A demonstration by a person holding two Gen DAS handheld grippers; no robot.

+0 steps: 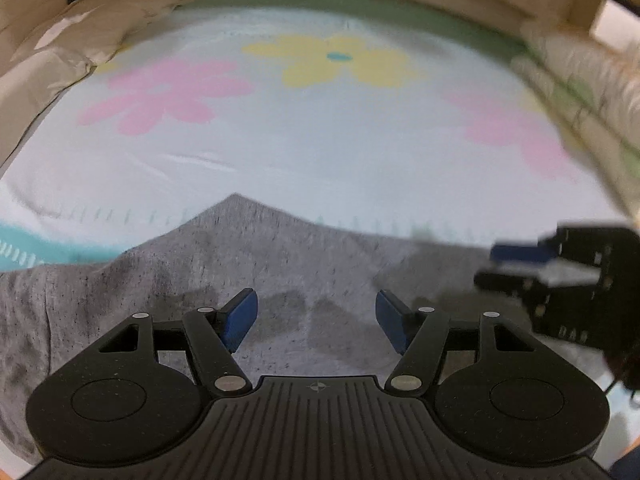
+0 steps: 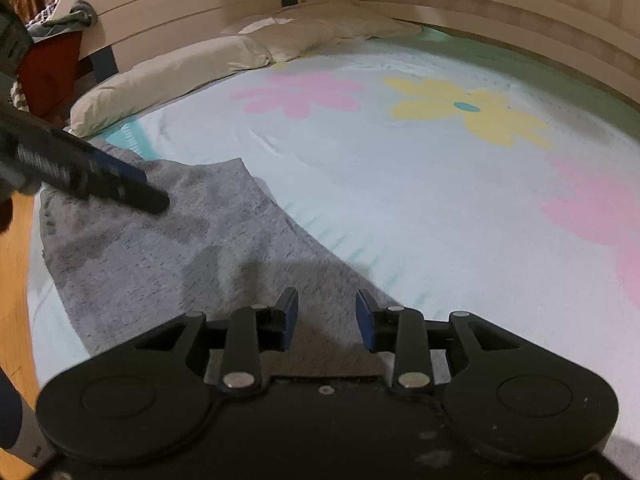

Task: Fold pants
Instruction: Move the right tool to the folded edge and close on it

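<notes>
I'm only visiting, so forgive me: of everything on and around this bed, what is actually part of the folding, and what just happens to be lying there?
Part of the job:
- grey speckled knit pants, spread on the bed
- left gripper, jaws open, empty
- right gripper, jaws apart, empty

Just lying about:
- pale blue bedsheet with pink and yellow flowers
- cream pillows by the headboard
- clothes heaped on a red chair

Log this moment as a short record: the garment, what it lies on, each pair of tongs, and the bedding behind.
garment: grey pants, spread flat, one corner pointing toward the flowers
surface: pale bedsheet with pink and yellow flowers
left tongs: open, nothing between the pads, above the grey cloth
right tongs: open, nothing between the pads, above the pants' near edge
bedding behind: beige pillows along the headboard
</notes>
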